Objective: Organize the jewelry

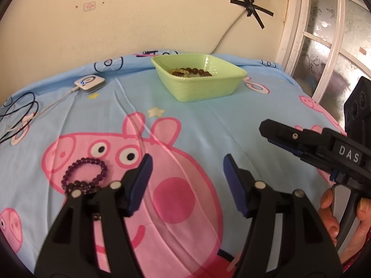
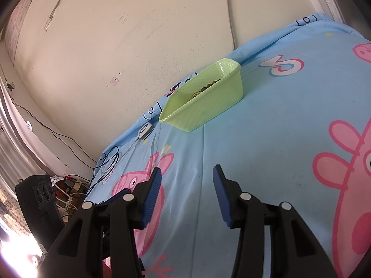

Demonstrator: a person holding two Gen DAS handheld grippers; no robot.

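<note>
Left wrist: both tools, left [image 1: 187,162] and right [image 2: 187,172], gape empty over bare sheet [image 1: 220,120], tray [image 1: 199,78] by the far edge

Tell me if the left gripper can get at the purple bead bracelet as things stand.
Probably yes. The purple bead bracelet lies loose on the sheet just left of the left gripper, whose jaws are open and empty. Nothing lies between them.

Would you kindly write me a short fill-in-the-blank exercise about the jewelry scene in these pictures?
1. The purple bead bracelet lies on the ____ bedsheet.
2. The tray holding beaded bracelets is coloured ____.
3. The left claw is open and holds ____.
4. The small white device lies to the ____ of the tray in the left wrist view.

Missing words: blue; green; nothing; left
</note>
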